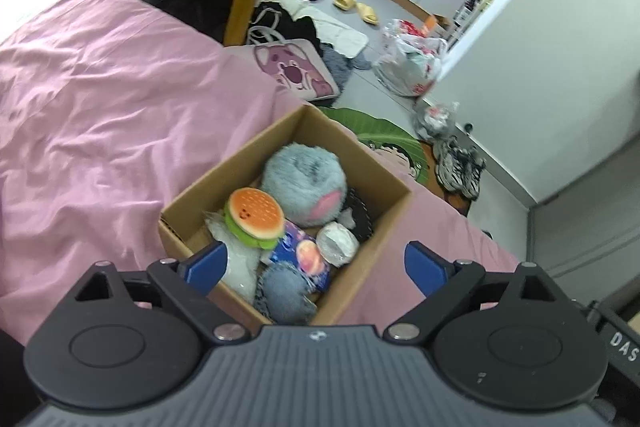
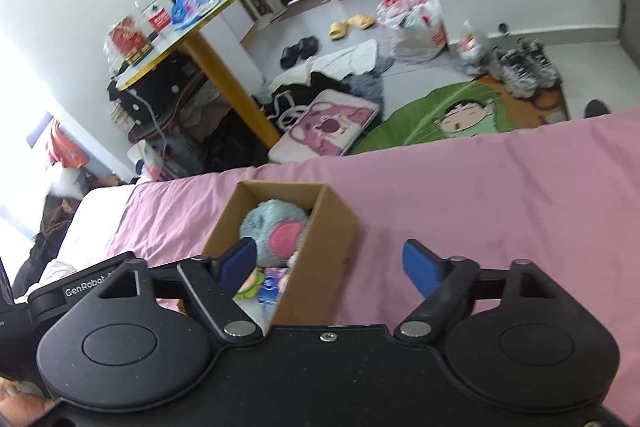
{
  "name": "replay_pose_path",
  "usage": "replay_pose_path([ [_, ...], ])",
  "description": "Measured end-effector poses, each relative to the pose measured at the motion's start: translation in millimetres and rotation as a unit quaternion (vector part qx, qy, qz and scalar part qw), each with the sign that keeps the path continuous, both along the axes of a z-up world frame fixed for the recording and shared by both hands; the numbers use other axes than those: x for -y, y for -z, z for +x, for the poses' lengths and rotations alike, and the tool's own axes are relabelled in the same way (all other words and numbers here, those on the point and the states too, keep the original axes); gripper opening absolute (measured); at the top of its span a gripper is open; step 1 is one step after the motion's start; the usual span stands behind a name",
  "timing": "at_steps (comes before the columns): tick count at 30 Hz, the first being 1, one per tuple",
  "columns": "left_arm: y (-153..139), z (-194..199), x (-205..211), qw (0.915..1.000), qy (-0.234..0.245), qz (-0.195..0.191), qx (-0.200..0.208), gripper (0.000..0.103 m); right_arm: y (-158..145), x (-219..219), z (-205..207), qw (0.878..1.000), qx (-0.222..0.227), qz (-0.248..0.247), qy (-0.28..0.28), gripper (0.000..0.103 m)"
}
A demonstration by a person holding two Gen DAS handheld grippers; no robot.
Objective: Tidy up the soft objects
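Both claws gape wide, empty — left claw (image 1: 316,263) over the toy-filled box (image 1: 384,183).

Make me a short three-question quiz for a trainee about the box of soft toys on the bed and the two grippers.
1. True or false: the cardboard box sits on the floor rug.
2. Multiple choice: the burger plush in the box is A) beside the fluffy blue-grey ball plush, B) on the pink bedsheet, C) held in the left gripper.
3. Short answer: is the right gripper holding anything?

Key
1. False: it sits on the pink bedsheet.
2. A.
3. No: its fingers are spread apart with nothing between them, as are the left gripper's.
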State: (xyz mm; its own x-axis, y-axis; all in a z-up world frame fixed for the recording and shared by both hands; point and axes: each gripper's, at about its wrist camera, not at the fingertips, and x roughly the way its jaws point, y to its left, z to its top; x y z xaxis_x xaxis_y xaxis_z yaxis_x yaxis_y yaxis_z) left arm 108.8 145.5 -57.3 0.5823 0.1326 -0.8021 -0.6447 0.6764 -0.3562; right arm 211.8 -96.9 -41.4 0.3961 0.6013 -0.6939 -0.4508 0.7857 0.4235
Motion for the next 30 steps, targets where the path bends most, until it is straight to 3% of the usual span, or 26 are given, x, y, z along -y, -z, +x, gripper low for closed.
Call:
replay_pose_path([
  [5, -14, -9, 21, 0.9993, 0.032, 0.021, 0.005, 0.102, -11, 27, -14, 1.000, 0.014, 0.005, 0.015, 0.096],
  [10, -28, -20, 39, 0.9974, 0.059, 0.039, 0.012, 0.102, -19, 45, -28, 0.999, 0.031, 0.002, 0.021, 0.103],
  [30, -60, -78, 88, 0.9835, 0.139, 0.115, 0.014, 0.102, -45, 87, -88, 0.997, 0.068, -0.020, 0.009, 0.103],
])
